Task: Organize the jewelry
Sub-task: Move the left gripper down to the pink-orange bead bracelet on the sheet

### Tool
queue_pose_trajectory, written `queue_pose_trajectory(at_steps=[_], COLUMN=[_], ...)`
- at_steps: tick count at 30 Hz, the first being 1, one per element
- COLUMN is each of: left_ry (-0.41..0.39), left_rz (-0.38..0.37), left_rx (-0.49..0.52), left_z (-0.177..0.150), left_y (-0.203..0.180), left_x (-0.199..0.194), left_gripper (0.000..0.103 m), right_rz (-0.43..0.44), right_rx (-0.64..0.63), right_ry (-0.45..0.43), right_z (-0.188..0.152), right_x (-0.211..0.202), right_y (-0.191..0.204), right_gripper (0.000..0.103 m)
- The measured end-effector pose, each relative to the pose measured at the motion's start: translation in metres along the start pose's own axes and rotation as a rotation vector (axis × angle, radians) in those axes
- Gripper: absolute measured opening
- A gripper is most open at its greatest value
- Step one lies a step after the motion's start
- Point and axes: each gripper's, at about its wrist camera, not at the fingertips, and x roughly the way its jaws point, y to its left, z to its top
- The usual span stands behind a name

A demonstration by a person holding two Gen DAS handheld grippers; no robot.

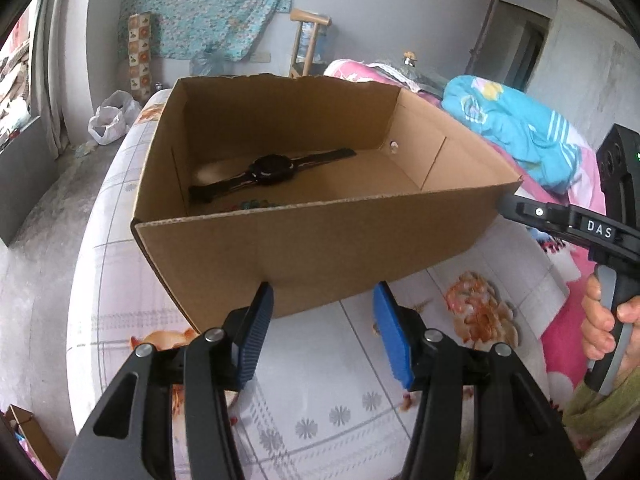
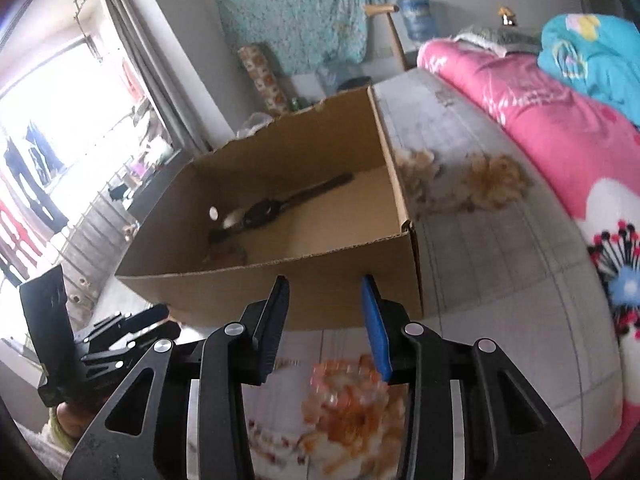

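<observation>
An open cardboard box (image 1: 320, 256) stands on a floral bedsheet, seen again in the right wrist view (image 2: 344, 300). Inside lies a black wristwatch (image 1: 272, 170) (image 2: 264, 210) with its strap stretched out, and some small coloured beads (image 1: 252, 204) show just behind the near wall. My left gripper (image 1: 323, 292) is open in front of the box's near wall, nothing between its blue pads. My right gripper (image 2: 326, 282) is open too, empty, just short of the box's near wall. The right gripper's black body (image 1: 568, 224) also shows at the box's right corner.
A pink quilt (image 2: 540, 128) and a blue blanket (image 1: 516, 128) are heaped on the bed to the right of the box. A hand (image 1: 604, 320) holds the right tool's handle. Beyond the bed's left edge lies grey floor with a white plastic bag (image 1: 110, 118).
</observation>
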Motion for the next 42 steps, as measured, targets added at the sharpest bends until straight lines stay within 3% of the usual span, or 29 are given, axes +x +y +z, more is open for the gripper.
queue_pose_trajectory(at_steps=[6,10,13,19,22,27,35,42], left_ry=[0.020,0.087,0.121,0.105,0.106,0.105,0.109,0.118], left_rz=[0.013,0.008,0.015,0.078,0.069,0.046,0.037,0.051], left_rx=[0.010,0.009,0.034,0.146,0.167,0.172,0.145,0.115], left_z=[-0.009,-0.032,-0.044,-0.052,-0.054,-0.054,-0.054,-0.056], left_y=[-0.001,-0.004,-0.011,-0.028,-0.032,-0.037,-0.028,-0.016], left_x=[0.001,0.010,0.017,0.022,0.024,0.027,0.025,0.022], left_gripper=[0.051,0.051,0.051,0.051,0.051,0.051,0.051,0.051], right_rz=[-0.040,-0.015,-0.055,-0.166,-0.202,-0.207,-0.139,-0.081], right_rx=[-0.035,-0.038,-0.135,-0.369,-0.441,-0.460,-0.349,-0.359], right_ry=[0.023,0.148,0.202,0.194,0.219,0.256,0.182,0.208], right_z=[-0.019,-0.056,-0.075,-0.088,-0.091,-0.096,-0.100,-0.131], right_x=[-0.018,-0.011,0.002,0.020,0.027,0.027,-0.012,-0.020], right_y=[-0.001,0.005,0.025,0.062,0.068,0.070,0.063,0.085], right_gripper=[0.036,0.034,0.031,0.024,0.018,0.007,0.007,0.007])
